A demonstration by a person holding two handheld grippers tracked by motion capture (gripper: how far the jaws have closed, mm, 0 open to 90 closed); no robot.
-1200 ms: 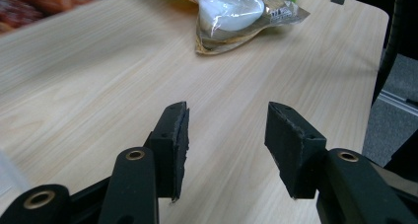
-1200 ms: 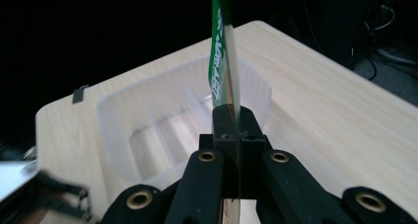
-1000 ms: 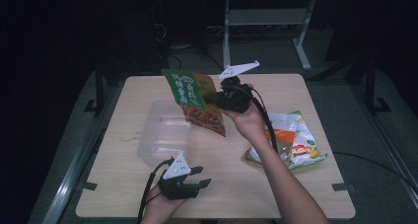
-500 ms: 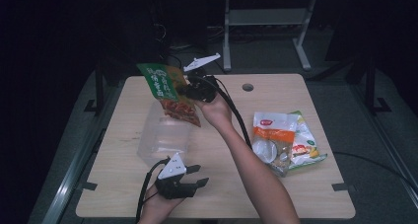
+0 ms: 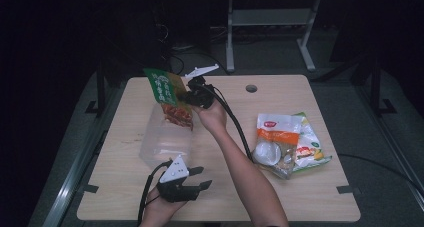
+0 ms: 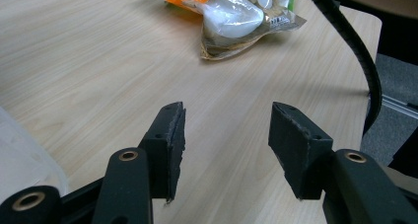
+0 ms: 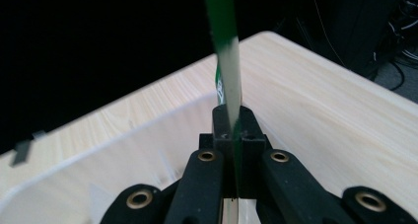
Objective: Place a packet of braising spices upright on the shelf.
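My right gripper (image 5: 186,95) is shut on the edge of a green and red snack bag (image 5: 169,98), which hangs over the clear plastic bin (image 5: 162,144) at the table's left middle. In the right gripper view the bag's thin green and white edge (image 7: 227,76) stands pinched between the jaws, with the bin's pale rim (image 7: 113,140) below. My left gripper (image 5: 202,183) rests near the table's front edge, open, with nothing between its fingers (image 6: 170,140). Bare wood (image 6: 88,76) lies ahead of it.
Several snack packets (image 5: 285,142) lie in a pile at the table's right, also seen far ahead as packets (image 6: 236,17) in the left gripper view. A round cable hole (image 5: 251,88) is at the back. The right gripper's black cable (image 5: 235,122) trails along the forearm.
My right gripper has carried the snack bag leftward from the table's middle to above the clear bin. The left gripper has stayed in place, open.
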